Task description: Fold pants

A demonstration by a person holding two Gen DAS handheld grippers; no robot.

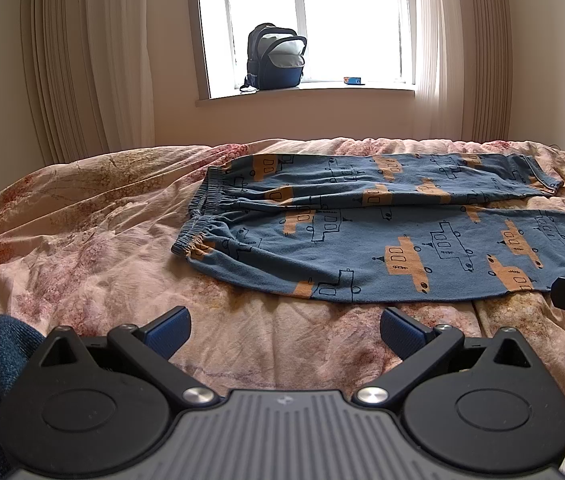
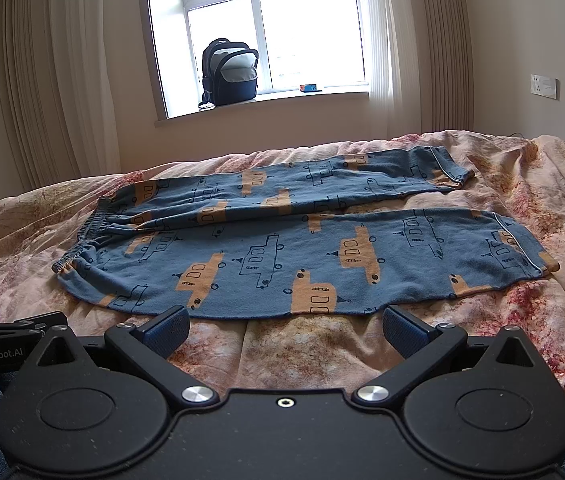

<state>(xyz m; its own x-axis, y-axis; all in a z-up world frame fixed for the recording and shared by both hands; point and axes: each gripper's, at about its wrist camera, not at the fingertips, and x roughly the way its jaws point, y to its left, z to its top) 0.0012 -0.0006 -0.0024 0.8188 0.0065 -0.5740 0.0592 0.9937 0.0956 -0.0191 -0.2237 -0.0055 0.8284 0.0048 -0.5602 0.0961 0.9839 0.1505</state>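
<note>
The pants (image 2: 290, 240) lie flat across the bed (image 2: 322, 344), on its pink flowered cover, blue with orange and outlined boats printed over them. Their gathered waistband (image 1: 198, 220) points away from the wall socket (image 2: 543, 86), and the two legs run side by side toward it, the farther leg nearer the window (image 1: 302, 24) and slightly overlapping the nearer one at the crotch. The cuffs (image 2: 522, 248) end just short of the bed's edge on the socket side.

Both tongs hover over bare cover on the near side of the pants, touching nothing. The left tongs (image 1: 284, 334) are spread wide, below the waist half of the near leg. The right tongs (image 2: 285, 334) are likewise spread wide, just short of that leg's near hem. A backpack (image 1: 276, 58) stands on the window sill above the pants.
</note>
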